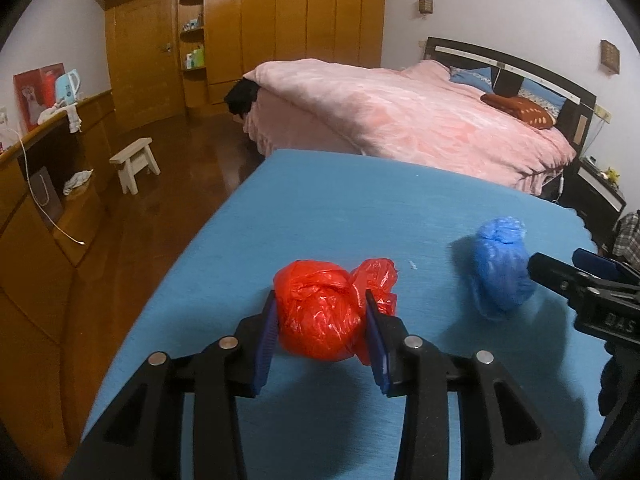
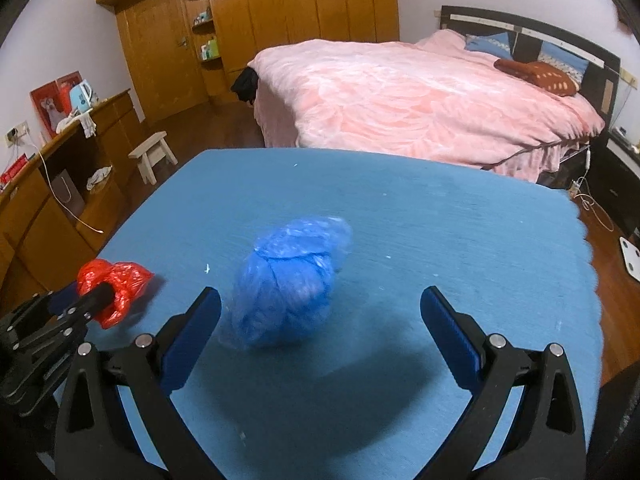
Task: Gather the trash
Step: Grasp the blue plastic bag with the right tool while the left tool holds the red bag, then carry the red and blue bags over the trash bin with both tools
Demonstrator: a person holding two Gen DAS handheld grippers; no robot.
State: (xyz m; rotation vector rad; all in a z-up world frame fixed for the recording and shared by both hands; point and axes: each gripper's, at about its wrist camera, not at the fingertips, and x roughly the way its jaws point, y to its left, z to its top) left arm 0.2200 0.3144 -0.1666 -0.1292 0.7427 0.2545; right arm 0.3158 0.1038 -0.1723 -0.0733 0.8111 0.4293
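A crumpled red plastic bag (image 1: 320, 316) lies on the blue table cloth (image 1: 360, 208). My left gripper (image 1: 320, 312) is shut on it, one blue pad on each side. The red bag also shows in the right wrist view (image 2: 114, 280) at the left, with the left gripper (image 2: 96, 296) on it. A crumpled blue plastic bag (image 2: 288, 280) lies in the middle of the table. My right gripper (image 2: 320, 308) is open, its fingers spread wide just short of the blue bag. In the left wrist view the blue bag (image 1: 500, 268) lies right of the red one, with the right gripper (image 1: 560, 276) beside it.
A bed with a pink cover (image 1: 420, 112) stands beyond the table. A wooden wardrobe (image 1: 280, 20) fills the back wall. A low wooden cabinet (image 1: 48, 184) runs along the left. A small white stool (image 1: 136, 162) stands on the wood floor. A white scale (image 2: 634, 258) lies on the floor at right.
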